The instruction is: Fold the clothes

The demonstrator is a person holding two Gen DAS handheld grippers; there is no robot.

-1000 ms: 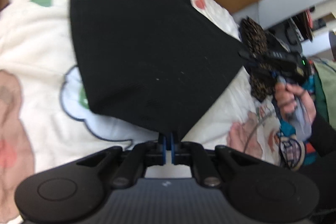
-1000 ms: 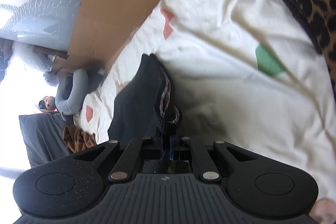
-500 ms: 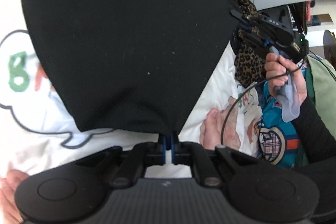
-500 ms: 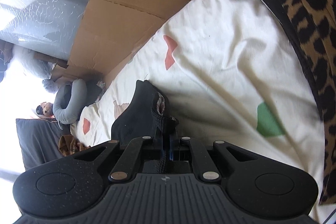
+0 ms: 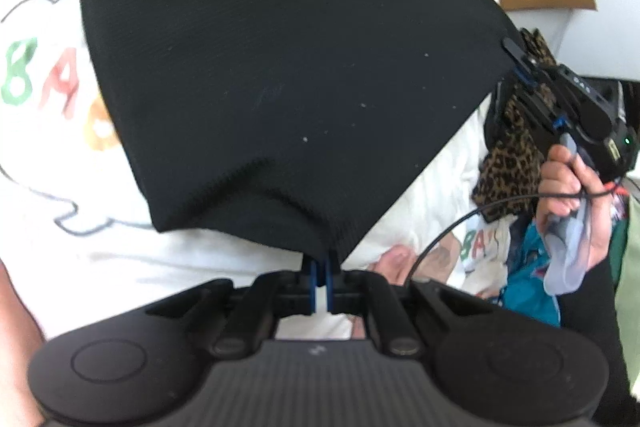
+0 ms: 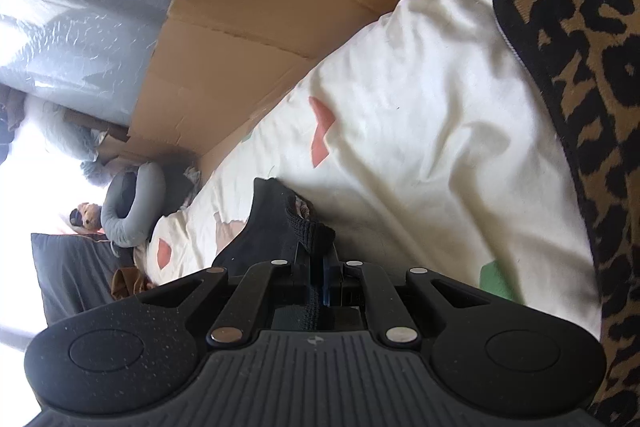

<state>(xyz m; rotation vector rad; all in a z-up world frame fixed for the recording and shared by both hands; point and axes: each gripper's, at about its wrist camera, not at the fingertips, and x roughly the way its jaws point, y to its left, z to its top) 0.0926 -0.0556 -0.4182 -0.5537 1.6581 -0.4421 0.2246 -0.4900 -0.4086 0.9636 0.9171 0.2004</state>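
A black knit garment (image 5: 280,67) is stretched flat above a white printed bedspread (image 5: 48,155). My left gripper (image 5: 320,259) is shut on its near corner. In the left wrist view my right gripper (image 5: 516,57) is shut on the garment's right corner, a hand (image 5: 568,187) holding its handle. In the right wrist view the right gripper (image 6: 318,259) pinches a ribbed black hem, and the black garment (image 6: 272,223) runs away to the left, seen edge-on over the bedspread (image 6: 400,131).
A leopard-print garment (image 6: 580,47) lies to the right on the bed, also the leopard-print garment (image 5: 508,163) beside my right gripper. A cardboard sheet (image 6: 280,7) lines the bed's far edge. A grey neck pillow (image 6: 132,207) sits at the far end. Colourful clothes (image 5: 528,287) lie at right.
The left gripper has swung across and rolled, so the black garment now fills more of its view. The right gripper has shifted sideways; the leopard garment looms closer. Both grips held.
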